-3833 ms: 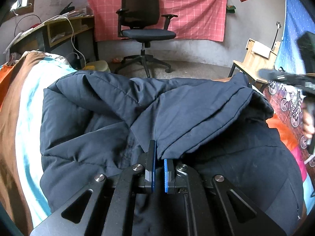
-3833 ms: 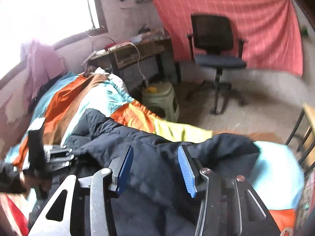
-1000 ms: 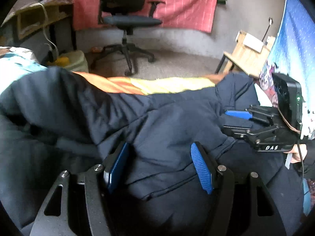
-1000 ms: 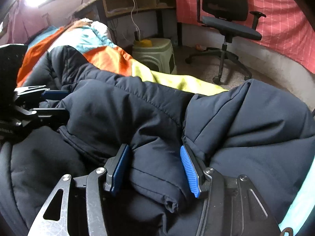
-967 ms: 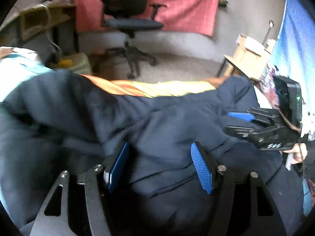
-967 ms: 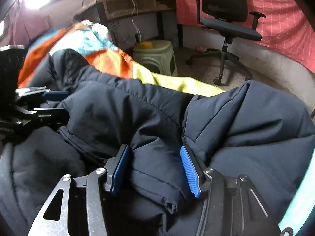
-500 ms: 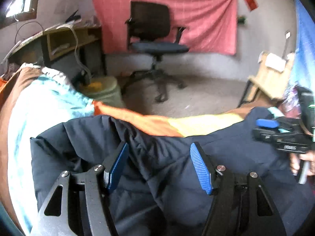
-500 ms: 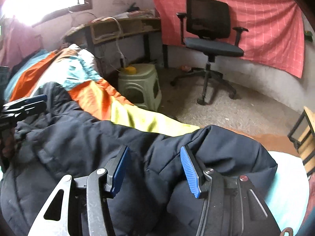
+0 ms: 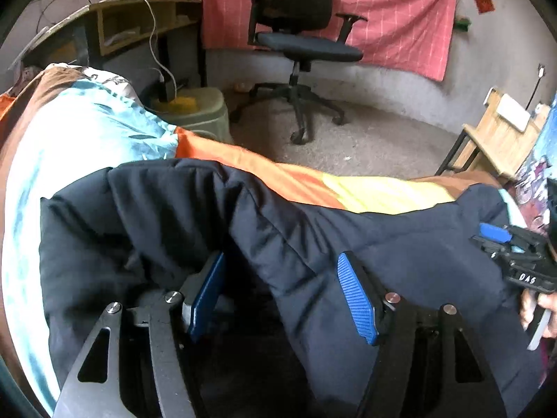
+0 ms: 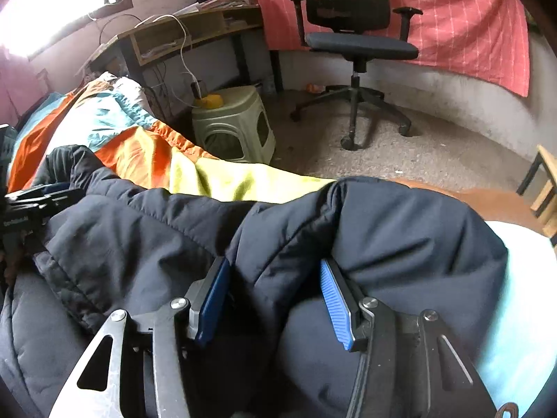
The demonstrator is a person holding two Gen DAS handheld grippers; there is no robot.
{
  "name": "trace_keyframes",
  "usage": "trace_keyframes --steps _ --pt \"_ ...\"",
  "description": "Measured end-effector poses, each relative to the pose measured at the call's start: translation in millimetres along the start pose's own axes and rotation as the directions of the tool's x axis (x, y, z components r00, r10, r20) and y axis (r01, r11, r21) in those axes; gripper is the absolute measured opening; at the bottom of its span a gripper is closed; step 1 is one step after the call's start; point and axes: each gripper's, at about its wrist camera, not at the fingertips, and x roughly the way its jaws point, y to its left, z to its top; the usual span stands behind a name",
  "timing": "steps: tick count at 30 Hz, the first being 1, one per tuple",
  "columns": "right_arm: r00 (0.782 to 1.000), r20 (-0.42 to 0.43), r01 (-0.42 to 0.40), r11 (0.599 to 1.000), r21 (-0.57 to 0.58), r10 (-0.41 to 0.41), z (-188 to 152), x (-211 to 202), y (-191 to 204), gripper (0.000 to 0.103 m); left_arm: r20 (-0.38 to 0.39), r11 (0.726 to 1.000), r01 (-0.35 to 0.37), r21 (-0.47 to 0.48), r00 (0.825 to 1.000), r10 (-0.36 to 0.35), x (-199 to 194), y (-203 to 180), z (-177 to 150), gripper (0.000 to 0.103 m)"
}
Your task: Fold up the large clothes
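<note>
A dark navy padded jacket (image 9: pixel 156 209) lies bunched on a bed covered with an orange, yellow and light blue bedspread (image 9: pixel 69 132). My left gripper (image 9: pixel 281 261) is shut on a thick fold of the jacket, which bulges between its blue pads. At the right edge of the left wrist view the right gripper (image 9: pixel 504 244) shows, with a hand (image 9: pixel 543 310) behind it. In the right wrist view my right gripper (image 10: pixel 274 263) clamps another thick fold of the jacket (image 10: pixel 400 237). The left gripper (image 10: pixel 34 198) is at the far left there.
Beyond the bed's far edge stand a pale green plastic stool (image 9: pixel 195 111), a black office chair (image 9: pixel 306 45) and a wooden desk (image 9: pixel 122 24) with a white cable. A small wooden table (image 9: pixel 497 132) stands at the right. Bare floor lies between them.
Both grippers have risen and tilted up with their folds still between the jaws. The jacket's far edge has come nearer, uncovering more orange and yellow bedspread.
</note>
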Motion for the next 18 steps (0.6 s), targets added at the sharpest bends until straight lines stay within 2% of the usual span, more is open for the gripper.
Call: trace_keyframes --steps 3,5,7,10,13,16,18 --pt "1.0 0.01 -0.004 1.0 -0.016 0.004 -4.1 -16.7 8.8 0.051 0.026 0.996 0.083 -0.018 0.996 -0.082 -16.1 -6.3 -6.5 0.061" --pt "1.0 0.008 -0.011 1.0 -0.013 0.011 -4.9 -23.8 11.6 0.051 0.017 0.994 0.107 0.012 0.994 -0.107 -22.3 -15.7 -9.1 0.061" --pt "1.0 -0.003 -0.001 1.0 -0.009 0.001 -7.1 -30.3 13.1 0.051 -0.009 0.993 0.099 0.065 0.995 -0.099 -23.5 -24.3 -13.5 0.061" --pt "0.999 -0.029 0.015 1.0 -0.01 -0.016 -13.9 -32.8 16.2 0.051 -0.108 0.991 0.032 0.132 0.994 -0.018 -8.1 -32.5 -24.2 0.062" --pt "0.993 -0.104 0.047 0.999 -0.023 -0.049 -25.0 -19.0 19.6 0.051 -0.124 0.993 0.026 0.111 0.992 -0.012 -1.9 -30.6 -31.0 0.064" --pt "0.985 -0.125 0.11 0.991 -0.077 -0.119 -30.8 -10.1 27.9 0.053 -0.136 0.993 -0.001 0.115 0.991 0.016 2.2 -34.7 -32.8 0.064" --pt "0.978 -0.138 0.146 0.987 -0.067 -0.154 -29.0 -13.5 31.3 0.053 -0.136 0.996 -0.013 0.091 0.99 0.025 -3.3 -35.8 -31.9 0.064"
